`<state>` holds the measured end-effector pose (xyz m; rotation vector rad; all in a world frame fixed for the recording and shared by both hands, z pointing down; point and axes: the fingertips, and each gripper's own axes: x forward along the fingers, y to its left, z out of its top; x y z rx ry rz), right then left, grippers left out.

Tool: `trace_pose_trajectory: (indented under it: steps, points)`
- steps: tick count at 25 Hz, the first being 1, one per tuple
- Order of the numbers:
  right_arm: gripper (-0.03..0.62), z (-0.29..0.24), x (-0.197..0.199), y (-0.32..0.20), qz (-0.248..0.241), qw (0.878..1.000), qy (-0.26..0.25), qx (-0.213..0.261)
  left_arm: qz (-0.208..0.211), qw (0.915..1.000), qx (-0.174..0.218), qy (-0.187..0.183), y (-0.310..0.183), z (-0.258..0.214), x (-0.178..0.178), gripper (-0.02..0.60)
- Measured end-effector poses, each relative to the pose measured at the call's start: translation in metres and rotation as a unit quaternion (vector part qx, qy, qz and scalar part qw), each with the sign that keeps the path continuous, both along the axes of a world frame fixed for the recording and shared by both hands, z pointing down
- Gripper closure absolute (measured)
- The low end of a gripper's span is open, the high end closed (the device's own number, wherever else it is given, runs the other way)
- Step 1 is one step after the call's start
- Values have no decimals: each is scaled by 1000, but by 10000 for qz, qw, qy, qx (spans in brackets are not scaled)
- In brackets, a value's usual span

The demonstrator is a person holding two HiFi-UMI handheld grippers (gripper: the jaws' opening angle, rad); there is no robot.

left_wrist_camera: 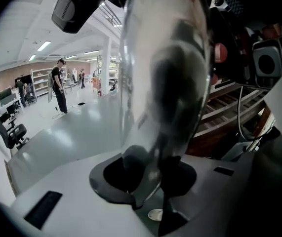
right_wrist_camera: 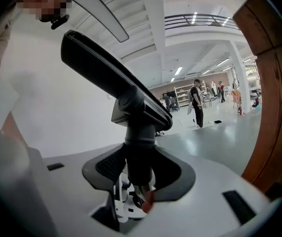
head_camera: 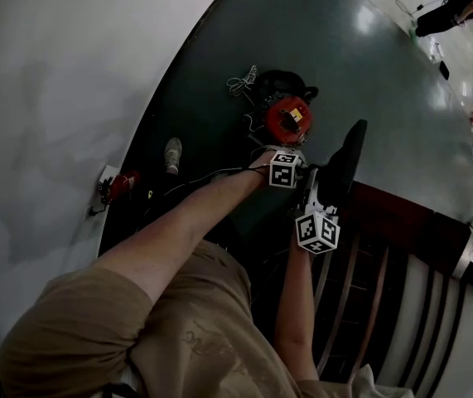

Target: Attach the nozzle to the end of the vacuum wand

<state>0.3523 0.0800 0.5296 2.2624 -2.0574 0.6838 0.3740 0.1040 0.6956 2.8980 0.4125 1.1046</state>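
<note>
Wand [left_wrist_camera: 165,83] is clamped tight in my left gripper [left_wrist_camera: 153,174], a shiny tube running straight up between the closed jaws, with the red vacuum body [head_camera: 288,120] just beyond. My right gripper [right_wrist_camera: 140,174] is squeezed on the neck of the black nozzle [right_wrist_camera: 111,78], head slanting up-left. Can't tell if nozzle and wand touch.

The dark floor [head_camera: 385,65] carries a red vacuum body [head_camera: 288,119] and a coiled cable [head_camera: 240,82].

Silvery wand [left_wrist_camera: 165,83], blurred up close, top end cut off
</note>
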Motion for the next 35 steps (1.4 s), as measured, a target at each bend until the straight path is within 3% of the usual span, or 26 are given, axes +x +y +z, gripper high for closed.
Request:
trace_pose_trajectory:
  steps: [8,13,17,22,24,27,32,35]
  points:
    - [425,3,3,-3,-103,9989,-41,-451,176,9998,30,-36,0,2,4,463]
    - [424,4,-6,-7,-247,9986,-30,-457,-113,9996,-244,-14,-8,3,-12,441]
    - [424,5,-20,-18,-426,9978,75,-501,-492,9983,-320,65,-26,3,-56,402]
    - [424,9,-52,-40,-789,9951,190,-563,-1162,9925,-363,-36,-45,5,-150,402]
    - [424,12,-73,-55,-936,9934,289,-603,-1715,9839,-484,-113,-62,7,-194,402]
    - [424,19,-114,-82,-1230,9886,454,-746,-2600,9636,-614,-118,-93,4,-258,402]
    - [424,37,-196,-124,-1866,9729,845,-1074,-3442,9359,-745,-122,-113,1,-349,402]
    - [424,56,-251,-148,-2277,9595,1092,-1249,-4040,9098,-952,-14,-122,-2,-402,402]
